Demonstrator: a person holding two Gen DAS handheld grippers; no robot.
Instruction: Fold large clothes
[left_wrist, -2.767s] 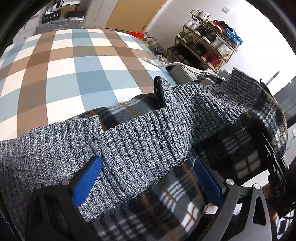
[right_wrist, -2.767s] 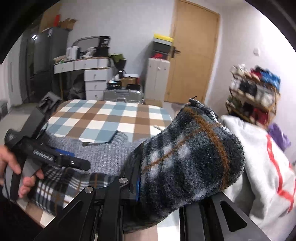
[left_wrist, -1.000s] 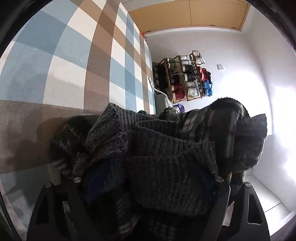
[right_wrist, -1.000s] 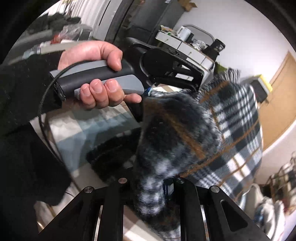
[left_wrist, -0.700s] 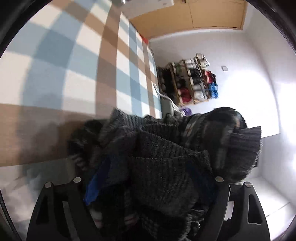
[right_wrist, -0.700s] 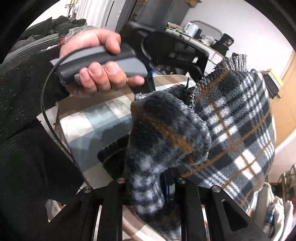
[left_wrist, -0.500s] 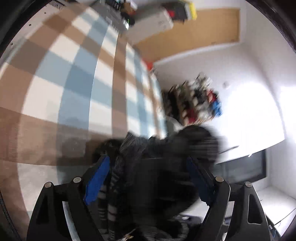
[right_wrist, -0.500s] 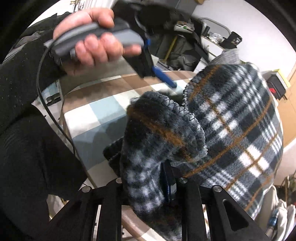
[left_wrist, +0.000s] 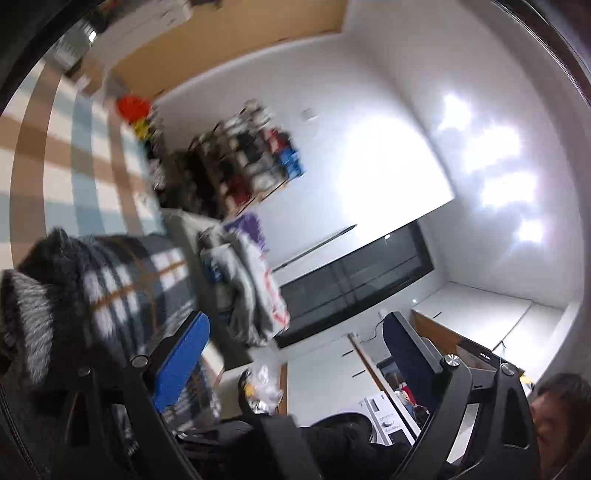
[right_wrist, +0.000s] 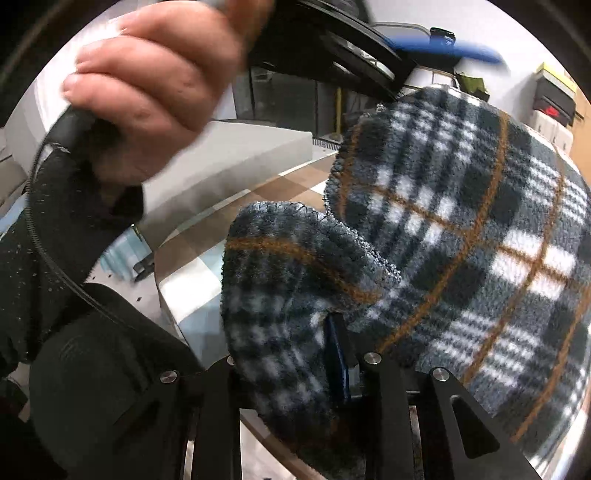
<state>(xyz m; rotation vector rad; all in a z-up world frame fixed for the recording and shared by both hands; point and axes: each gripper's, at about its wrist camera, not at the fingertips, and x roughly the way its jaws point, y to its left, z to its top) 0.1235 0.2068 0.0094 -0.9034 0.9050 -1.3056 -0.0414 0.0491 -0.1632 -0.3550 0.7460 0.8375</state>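
The large garment is a dark plaid fleece (right_wrist: 480, 236) with orange lines and a grey ribbed knit edge (left_wrist: 29, 314). My right gripper (right_wrist: 332, 350) is shut on a fold of the plaid fleece, which bulges over its fingers and lies on the checked table (right_wrist: 192, 280). My left gripper (left_wrist: 295, 354) is open and empty, lifted off the cloth and tilted up toward the room. The fleece (left_wrist: 110, 280) lies to the left of its left pad. In the right wrist view the left gripper (right_wrist: 369, 40) shows blurred at the top, held by a hand (right_wrist: 155, 81).
The checked blue, brown and white tablecloth (left_wrist: 74, 155) covers the table. A pile of grey and white clothes (left_wrist: 251, 288) lies beyond the fleece. A shoe rack (left_wrist: 251, 158) stands at the wall. Drawers and boxes (right_wrist: 554, 99) stand at the back right.
My left gripper has opened, let go of the knit and fleece bundle, and swung up and away from the table. My right gripper has kept its hold on the fleece.
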